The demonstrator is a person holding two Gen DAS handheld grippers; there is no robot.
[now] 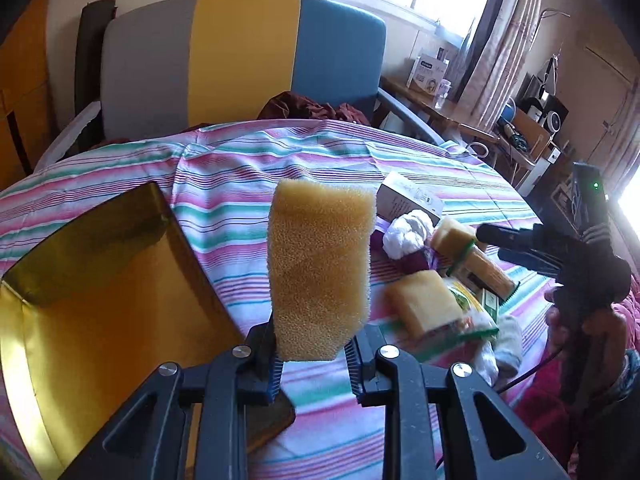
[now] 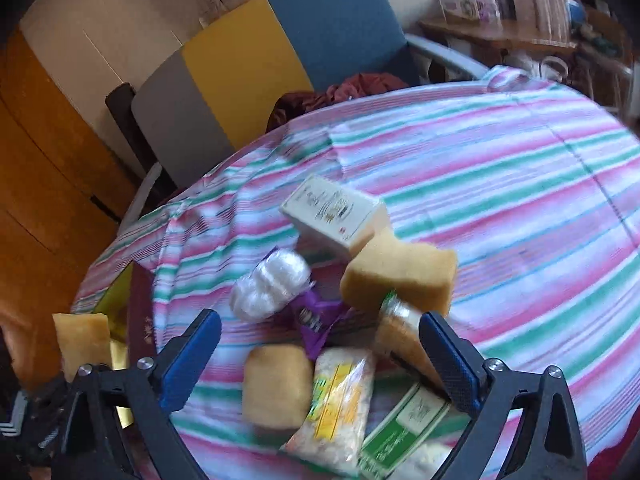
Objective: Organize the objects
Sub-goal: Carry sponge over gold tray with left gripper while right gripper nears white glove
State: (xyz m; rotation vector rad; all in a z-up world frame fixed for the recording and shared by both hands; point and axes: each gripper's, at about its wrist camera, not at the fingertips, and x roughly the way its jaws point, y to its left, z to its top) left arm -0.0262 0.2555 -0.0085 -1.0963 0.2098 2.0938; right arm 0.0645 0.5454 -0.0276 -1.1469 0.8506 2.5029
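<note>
Striped bedcover [image 1: 280, 168] below: your left gripper [image 1: 314, 354] pinches the sponge [image 1: 320, 268] upright, the gold box [image 1: 100, 280] just to its left. Your right gripper [image 2: 320, 356], jaws spread, hovers over the blurred pile, probably nearest another sponge [image 2: 278, 386].

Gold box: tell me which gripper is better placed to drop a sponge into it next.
Left. The left gripper is shut on a sponge, raised right beside the open gold box. The right gripper is open and empty above the pile, well away from the box.
</note>
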